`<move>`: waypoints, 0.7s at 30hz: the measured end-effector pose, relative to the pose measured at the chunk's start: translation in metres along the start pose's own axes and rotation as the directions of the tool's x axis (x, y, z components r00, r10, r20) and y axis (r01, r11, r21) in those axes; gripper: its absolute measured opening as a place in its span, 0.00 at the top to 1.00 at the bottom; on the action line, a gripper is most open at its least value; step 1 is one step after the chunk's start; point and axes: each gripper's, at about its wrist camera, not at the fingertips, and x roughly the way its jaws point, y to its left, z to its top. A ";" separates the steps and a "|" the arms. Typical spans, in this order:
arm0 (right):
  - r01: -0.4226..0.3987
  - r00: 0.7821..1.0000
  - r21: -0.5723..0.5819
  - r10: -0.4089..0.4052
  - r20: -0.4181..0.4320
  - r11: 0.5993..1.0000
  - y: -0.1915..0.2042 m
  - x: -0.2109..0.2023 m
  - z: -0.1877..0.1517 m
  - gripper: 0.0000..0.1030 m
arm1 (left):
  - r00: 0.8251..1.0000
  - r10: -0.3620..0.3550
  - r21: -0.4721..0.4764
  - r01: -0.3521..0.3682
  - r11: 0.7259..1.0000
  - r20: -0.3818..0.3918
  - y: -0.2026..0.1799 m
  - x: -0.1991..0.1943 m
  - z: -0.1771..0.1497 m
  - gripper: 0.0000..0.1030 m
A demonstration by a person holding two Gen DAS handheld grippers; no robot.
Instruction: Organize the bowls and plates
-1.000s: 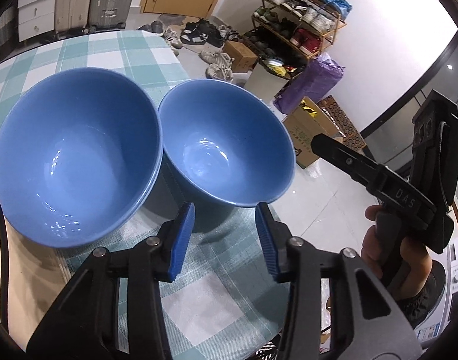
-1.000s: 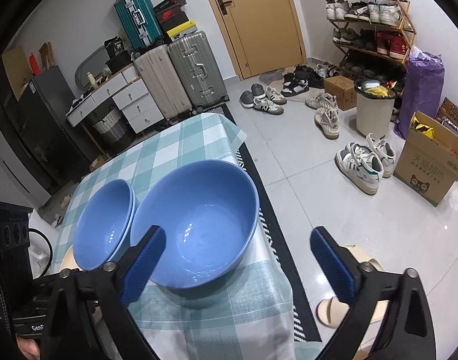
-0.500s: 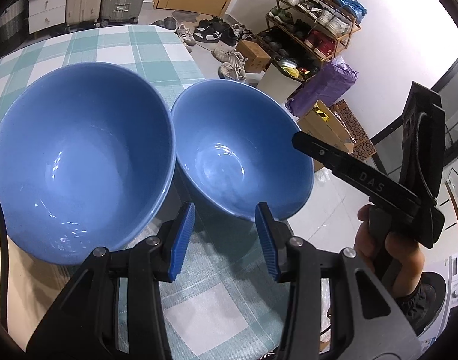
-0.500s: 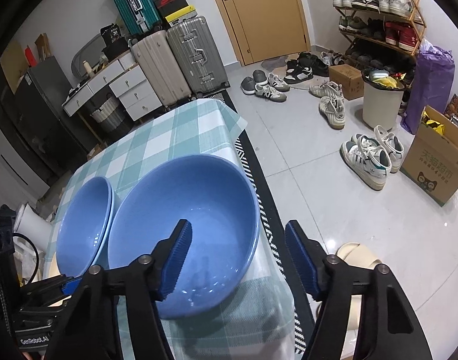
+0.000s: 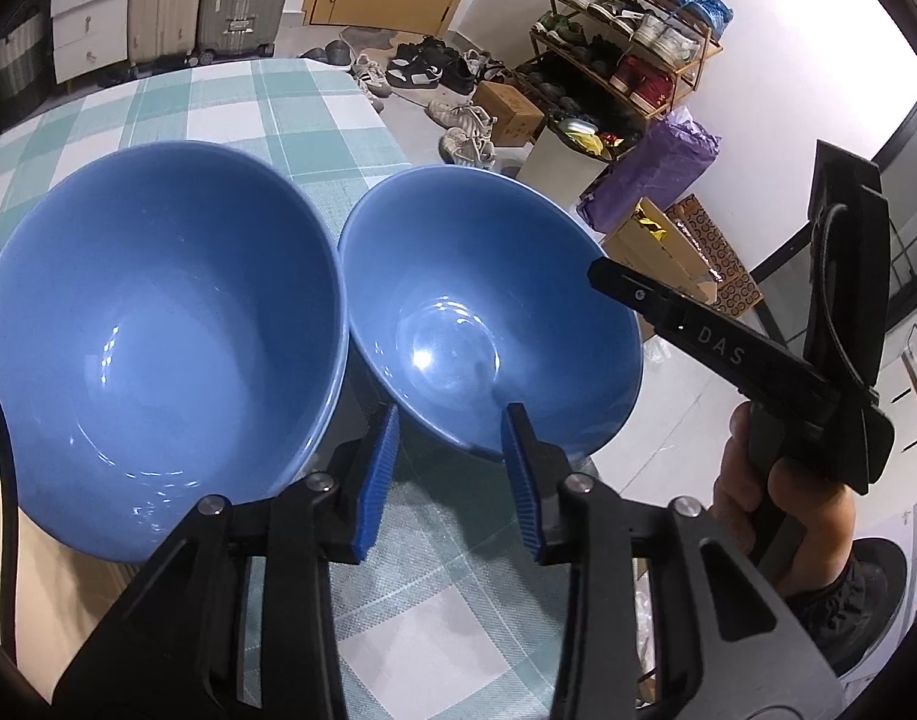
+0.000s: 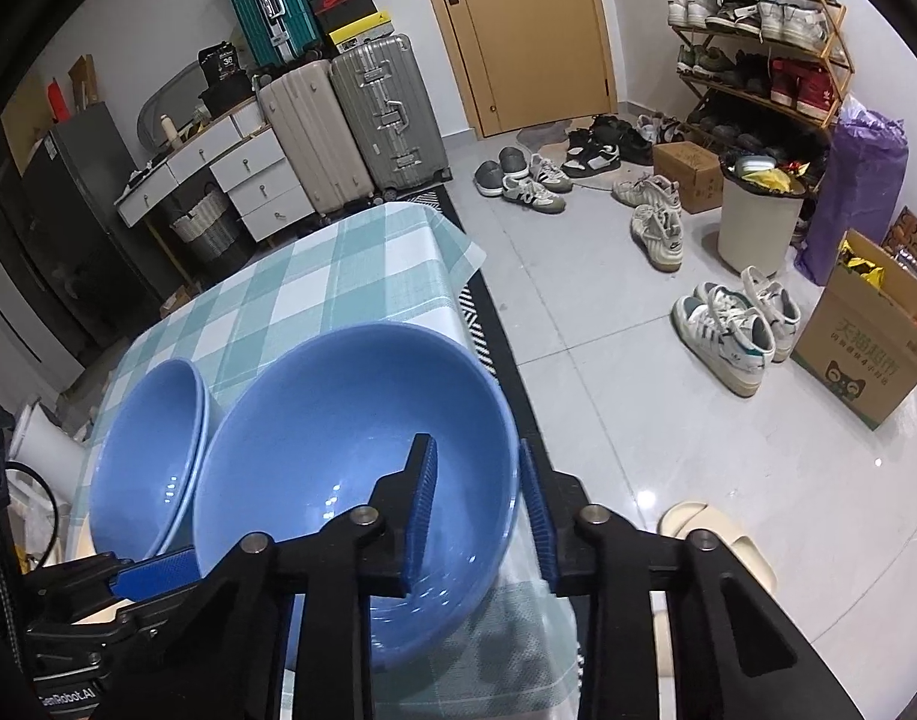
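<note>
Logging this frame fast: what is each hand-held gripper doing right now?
Left hand-held gripper: open, holding nothing, just short of the right bowl.
Right hand-held gripper: fingers straddle the right bowl's rim; a firm clamp cannot be told.
</note>
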 end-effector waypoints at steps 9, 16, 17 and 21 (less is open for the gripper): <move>0.018 1.000 -0.015 -0.018 0.004 1.000 -0.001 -0.003 -0.004 0.81 | 0.999 0.030 0.041 -0.031 0.999 0.011 -0.005 0.000 -0.003 0.74; 0.024 1.000 -0.011 -0.024 0.006 1.000 -0.003 -0.009 -0.007 0.81 | 0.999 0.031 0.069 -0.032 0.997 0.014 -0.010 -0.002 -0.006 0.74; 0.026 1.000 -0.010 -0.025 0.009 1.000 -0.002 -0.010 -0.008 0.81 | 0.999 0.033 0.078 -0.034 0.996 0.019 -0.011 -0.004 -0.006 0.74; 0.031 0.999 -0.007 -0.031 0.015 0.999 -0.003 -0.017 -0.010 0.81 | 0.999 0.027 0.094 -0.030 0.995 0.030 -0.015 -0.011 -0.007 0.74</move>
